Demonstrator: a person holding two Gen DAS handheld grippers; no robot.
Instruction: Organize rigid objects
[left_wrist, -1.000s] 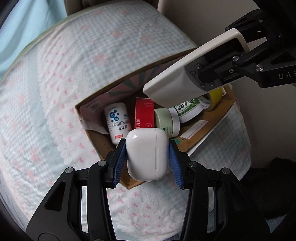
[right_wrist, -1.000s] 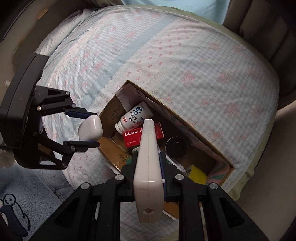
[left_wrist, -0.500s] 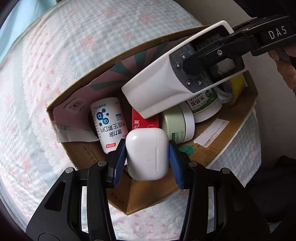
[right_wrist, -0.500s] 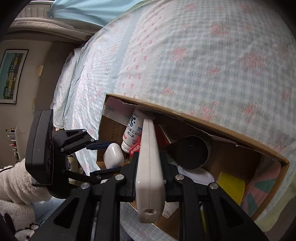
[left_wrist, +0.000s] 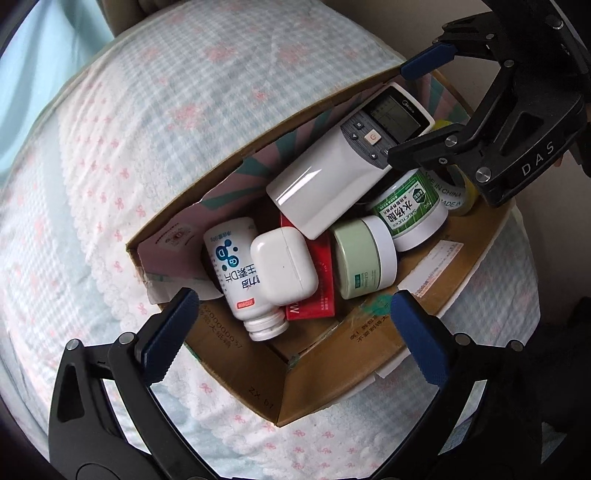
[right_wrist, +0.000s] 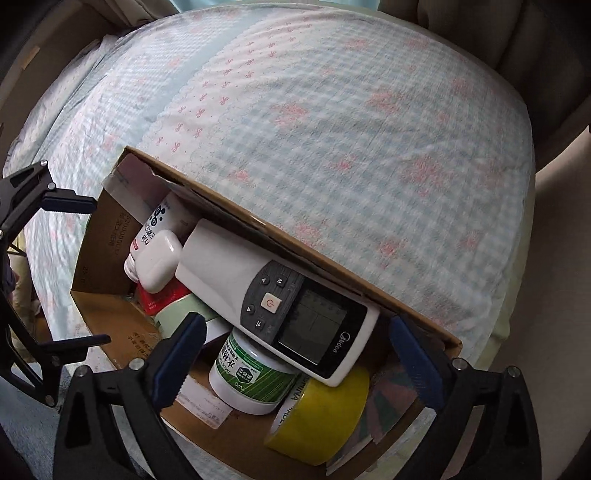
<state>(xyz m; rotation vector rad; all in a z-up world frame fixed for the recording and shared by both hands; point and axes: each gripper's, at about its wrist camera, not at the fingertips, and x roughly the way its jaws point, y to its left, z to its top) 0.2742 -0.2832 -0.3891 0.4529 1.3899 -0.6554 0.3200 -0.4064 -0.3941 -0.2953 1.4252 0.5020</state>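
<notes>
Now earbud case (left_wrist: 283, 266) lies in box (left_wrist: 236, 373); left tool (left_wrist: 291, 332) gapes beside it.

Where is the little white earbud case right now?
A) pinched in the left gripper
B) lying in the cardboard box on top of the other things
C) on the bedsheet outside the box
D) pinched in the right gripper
B: the earbud case lies inside the cardboard box, on the white bottle and red box, while the left gripper and right gripper both stand open and empty.
</notes>
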